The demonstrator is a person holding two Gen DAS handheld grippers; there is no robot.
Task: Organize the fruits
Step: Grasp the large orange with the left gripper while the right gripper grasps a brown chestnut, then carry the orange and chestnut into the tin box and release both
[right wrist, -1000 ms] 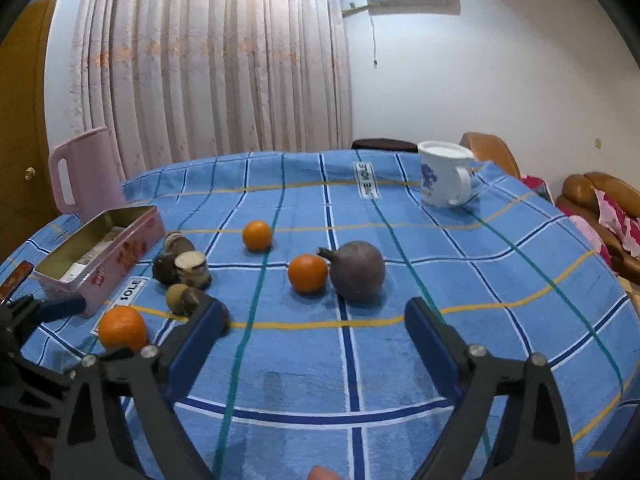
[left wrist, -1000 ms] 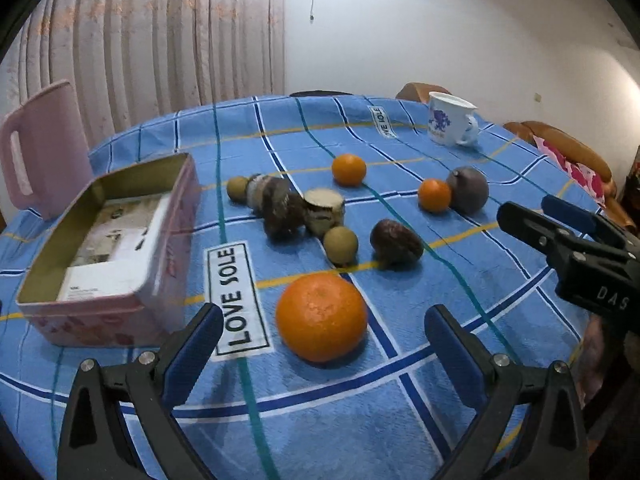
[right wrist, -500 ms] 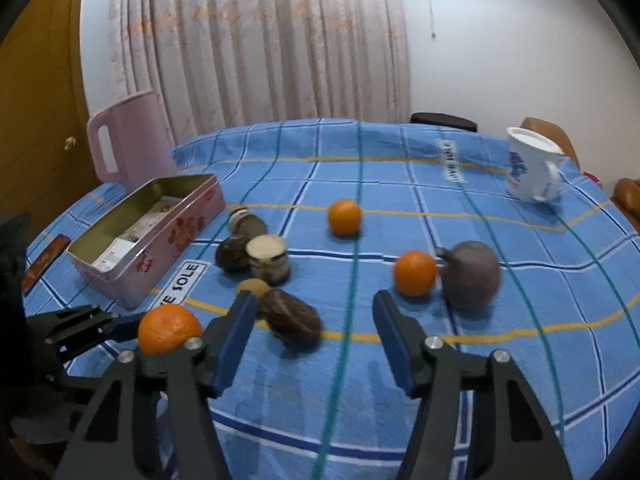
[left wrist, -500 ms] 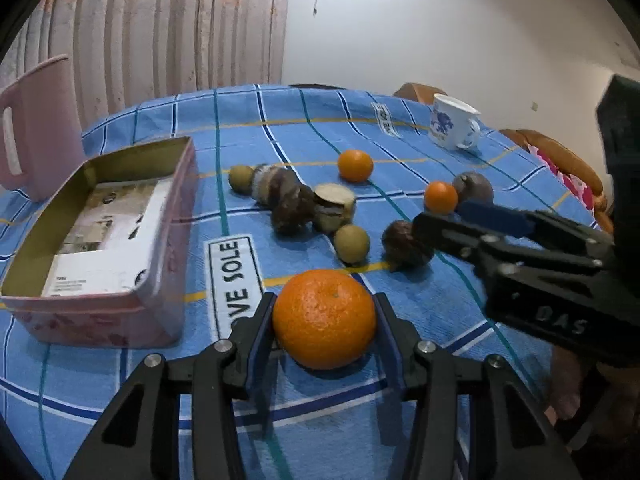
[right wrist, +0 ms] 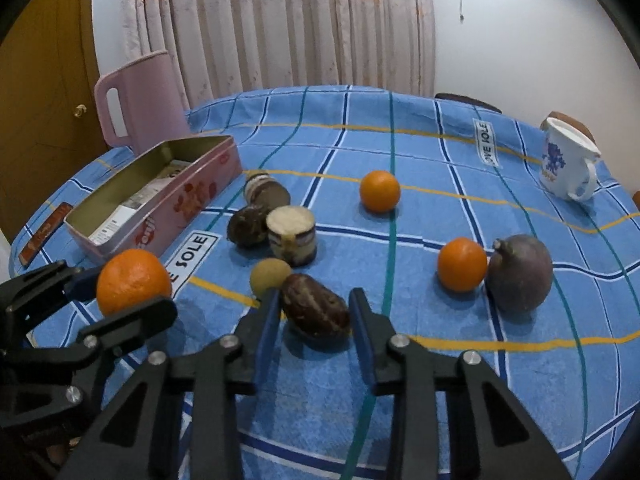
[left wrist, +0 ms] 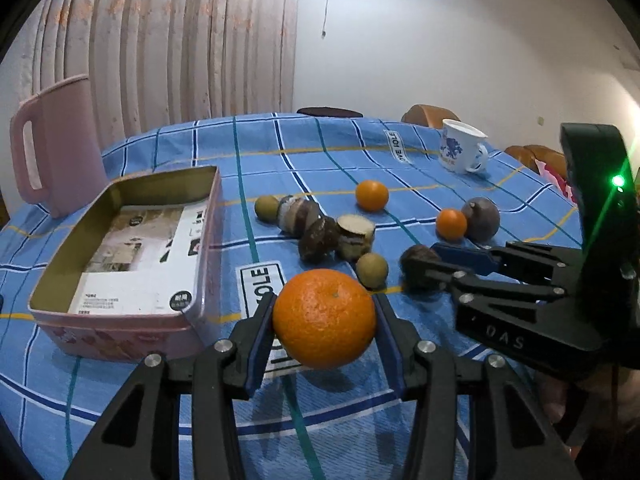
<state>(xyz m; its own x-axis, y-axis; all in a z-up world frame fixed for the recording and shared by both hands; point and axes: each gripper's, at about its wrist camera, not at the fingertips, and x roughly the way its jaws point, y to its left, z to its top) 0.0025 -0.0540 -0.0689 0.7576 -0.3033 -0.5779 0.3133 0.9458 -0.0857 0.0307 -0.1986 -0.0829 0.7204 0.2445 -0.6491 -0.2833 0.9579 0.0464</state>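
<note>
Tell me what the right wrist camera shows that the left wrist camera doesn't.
Only the right wrist view shows the wooden door and a small flat red packet at the cloth's edge. Only the left wrist view shows a second small green-brown fruit behind the cut pieces. Both show the pink tin, pink pitcher, mug, the left hand-held gripper clamping the large orange, and the right hand-held gripper around the dark brown fruit.
</note>
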